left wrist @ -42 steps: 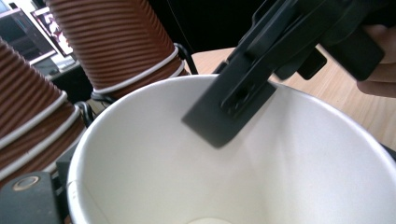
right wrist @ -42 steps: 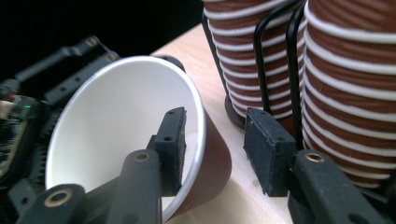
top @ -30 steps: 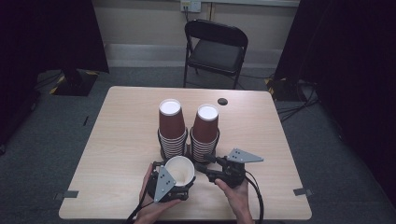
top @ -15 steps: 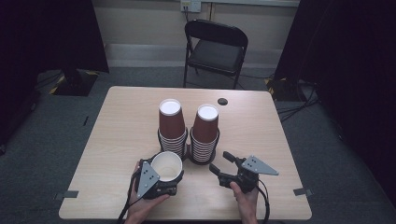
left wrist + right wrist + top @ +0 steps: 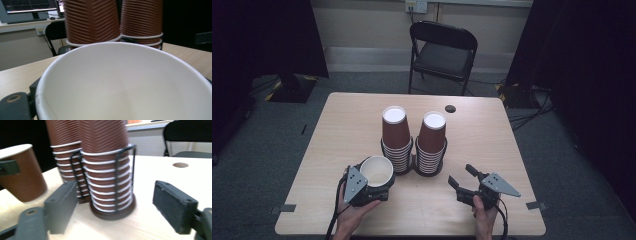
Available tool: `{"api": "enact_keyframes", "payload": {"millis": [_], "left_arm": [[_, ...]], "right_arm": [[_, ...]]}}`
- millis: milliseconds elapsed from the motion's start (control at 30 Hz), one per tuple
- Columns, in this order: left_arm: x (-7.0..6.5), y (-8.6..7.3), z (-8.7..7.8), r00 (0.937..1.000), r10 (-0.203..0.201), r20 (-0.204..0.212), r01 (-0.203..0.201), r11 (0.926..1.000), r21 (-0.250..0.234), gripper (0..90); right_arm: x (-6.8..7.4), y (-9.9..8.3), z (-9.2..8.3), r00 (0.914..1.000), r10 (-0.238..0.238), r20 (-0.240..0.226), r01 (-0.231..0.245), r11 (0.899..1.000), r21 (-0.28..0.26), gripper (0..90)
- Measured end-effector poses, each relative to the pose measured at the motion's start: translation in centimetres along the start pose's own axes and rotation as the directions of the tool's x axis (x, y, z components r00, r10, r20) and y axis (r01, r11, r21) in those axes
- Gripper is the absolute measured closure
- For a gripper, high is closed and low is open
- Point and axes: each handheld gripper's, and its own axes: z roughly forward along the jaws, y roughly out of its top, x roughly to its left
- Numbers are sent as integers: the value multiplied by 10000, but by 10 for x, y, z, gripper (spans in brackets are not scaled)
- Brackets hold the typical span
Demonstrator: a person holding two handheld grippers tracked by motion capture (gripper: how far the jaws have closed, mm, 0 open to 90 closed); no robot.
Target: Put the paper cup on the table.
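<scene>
A brown ribbed paper cup [image 5: 376, 171] with a white inside sits in my left gripper [image 5: 373, 190], which is shut on its wall near the table's front left. Its white inside [image 5: 125, 82] is close up in the left gripper view. Two tall stacks of the same cups stand in black wire holders at mid-table, the left stack [image 5: 395, 140] and the right stack [image 5: 432, 144]. My right gripper [image 5: 460, 174] is to the right of them near the front edge. Its jaws have just been opening and nothing is between them [image 5: 115, 197]; they face the right stack [image 5: 110, 182].
The wooden table [image 5: 337, 125] has a small round hole [image 5: 450, 108] at its back right. A black folding chair [image 5: 442, 50] stands behind the table. Bare tabletop lies left and right of the stacks.
The two grippers met at the cup a second ago. The right one has let go, opened and drawn away to the right; the left one has carried the cup leftward.
</scene>
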Motion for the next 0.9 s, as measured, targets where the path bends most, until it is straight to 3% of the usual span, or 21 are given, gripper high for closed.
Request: {"api": "enact_keyframes", "payload": {"millis": [133,367,600,900], "left_arm": [[12,0,4,9993,-333,-193,336,9993,151,80],[27,3,6,9978,-485,-449,490,9987,107,79],[40,8,11,9968,-512,-609,521,9985,148,78],[60,10,22,9911,-1012,-866,1027,9946,120,78]], "right_arm": [[-6,-4,-3,9994,-76,346,80,9999,-115,158],[-14,-15,-7,9961,-276,834,272,9996,58,147],[-17,-23,-9,9951,-358,925,345,9993,156,147],[-15,-31,-4,9937,-572,968,529,9975,468,138]]}}
